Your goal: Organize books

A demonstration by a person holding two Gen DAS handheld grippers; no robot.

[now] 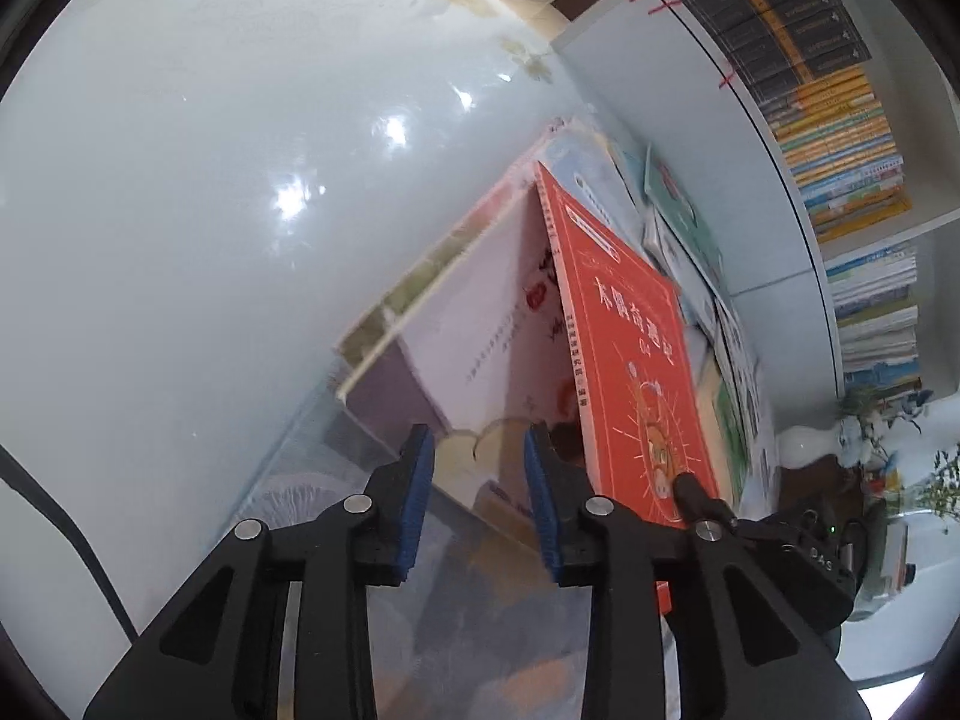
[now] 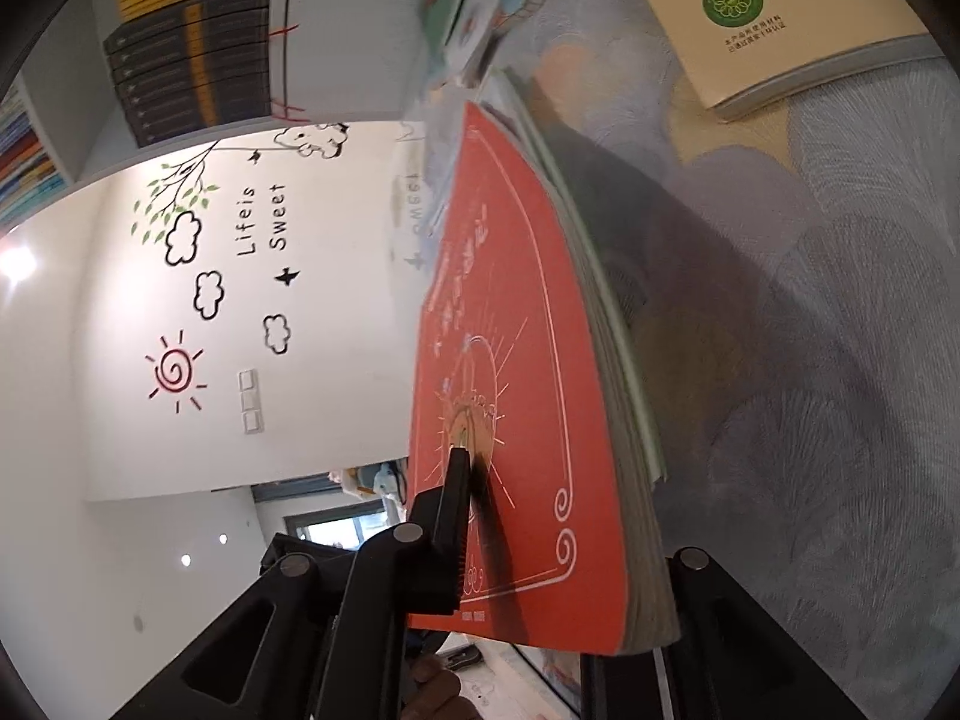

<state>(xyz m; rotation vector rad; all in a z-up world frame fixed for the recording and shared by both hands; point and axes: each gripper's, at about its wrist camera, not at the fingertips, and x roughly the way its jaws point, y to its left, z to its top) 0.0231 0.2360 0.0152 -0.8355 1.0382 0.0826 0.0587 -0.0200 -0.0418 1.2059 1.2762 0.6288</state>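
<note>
Right claw [image 2: 558, 546] pinches the red book [image 2: 510, 360] together with the thin books stacked behind it, one finger flat on the front cover, the other hidden behind the bundle at its lower corner. Left claw [image 1: 477, 498] is spread, blue pads apart, nothing between them; it points into the gap between the red book [image 1: 630, 348] and a pale pink book [image 1: 474, 300] that leans away on the other side. Largest to smallest: the counter [image 2: 840, 360] with its grey leaf-pattern cover, the white bookshelf [image 1: 840, 150] full of upright spines behind, then the row of standing books, red one at the front, more thin ones [image 1: 684, 228] leaning beyond it. A cream booklet [image 2: 780, 18] with a green round logo lies flat on the counter, well apart from the bundle. Red book stands tilted on its bottom edge, held near the lower corner. Handling, judged: thin paperbacks, light, floppy, glossy covers likely slippery, so the bundle may fan or slide if held only at a corner. Better hold is nearer the spine, mid-height, pads square on both covers, with the left claw steadying the leaning pink one.
</note>
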